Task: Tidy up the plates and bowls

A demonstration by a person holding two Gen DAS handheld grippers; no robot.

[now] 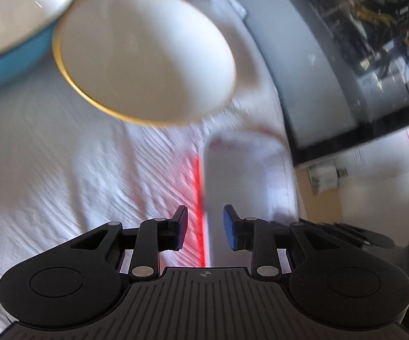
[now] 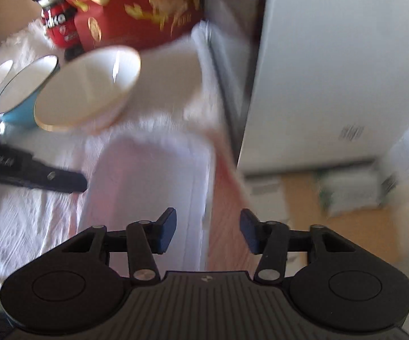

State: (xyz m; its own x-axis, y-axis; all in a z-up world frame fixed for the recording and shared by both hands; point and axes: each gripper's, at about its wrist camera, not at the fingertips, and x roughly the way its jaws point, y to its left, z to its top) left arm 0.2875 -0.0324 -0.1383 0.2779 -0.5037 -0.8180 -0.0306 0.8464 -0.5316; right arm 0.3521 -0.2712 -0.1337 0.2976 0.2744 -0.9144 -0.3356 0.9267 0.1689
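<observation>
White rectangular plate (image 1: 232, 175) lies just ahead of left claw (image 1: 204, 228).

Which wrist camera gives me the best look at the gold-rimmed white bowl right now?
Left wrist: the gold-rimmed white bowl fills the upper middle, its whole interior showing. Right wrist shows the same bowl smaller and more side-on, beside the blue bowl.

White bowl (image 1: 147, 53) gold-rimmed; neighbouring bowl (image 1: 6, 65) blue (white inside).
</observation>
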